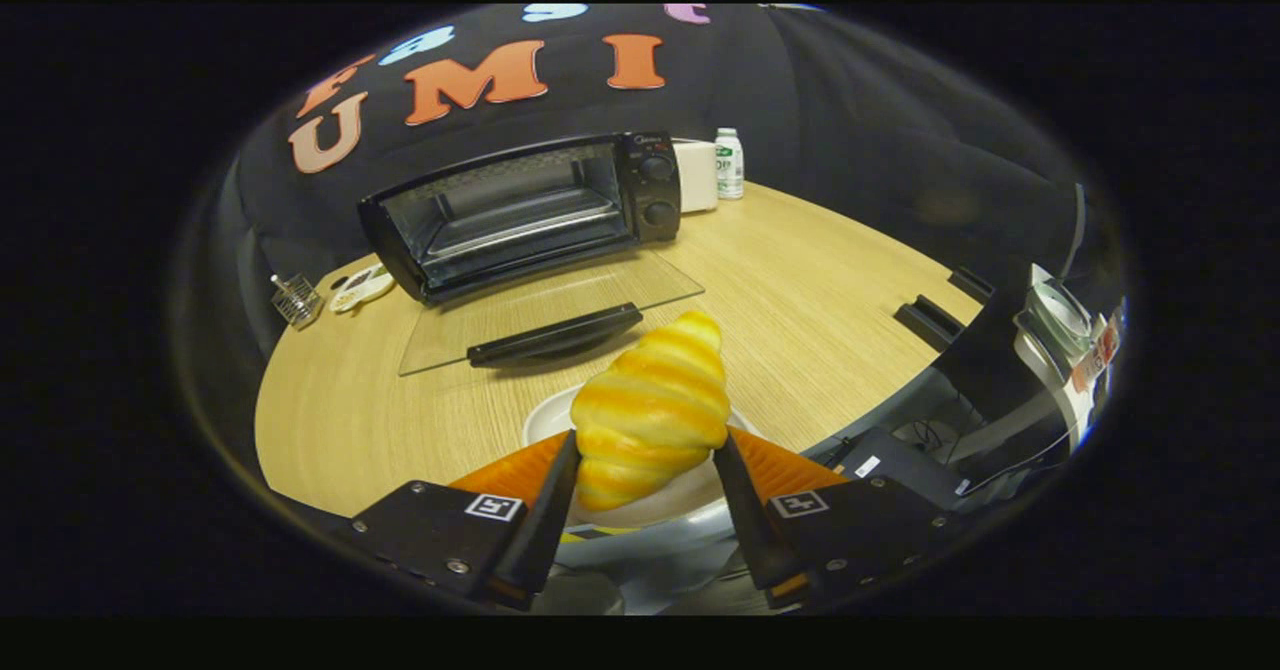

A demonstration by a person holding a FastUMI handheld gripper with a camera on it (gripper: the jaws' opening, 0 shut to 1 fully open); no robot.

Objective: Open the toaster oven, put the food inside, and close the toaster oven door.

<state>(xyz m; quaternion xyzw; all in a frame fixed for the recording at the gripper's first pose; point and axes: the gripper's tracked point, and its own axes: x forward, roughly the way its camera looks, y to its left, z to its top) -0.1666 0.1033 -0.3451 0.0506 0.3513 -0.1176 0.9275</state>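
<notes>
The gripper (648,460) squeezes the croissant (652,410) from both sides, one finger on each side, and holds it just over a white plate (548,420). Past the croissant, the toaster oven (520,212) sits on the wooden table (800,300), and its glass door (550,310) lies open and flat.

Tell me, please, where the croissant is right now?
In the gripper view, the croissant sits between the hand-held gripper's fingers, above the white plate and short of the toaster oven's open door.
</notes>
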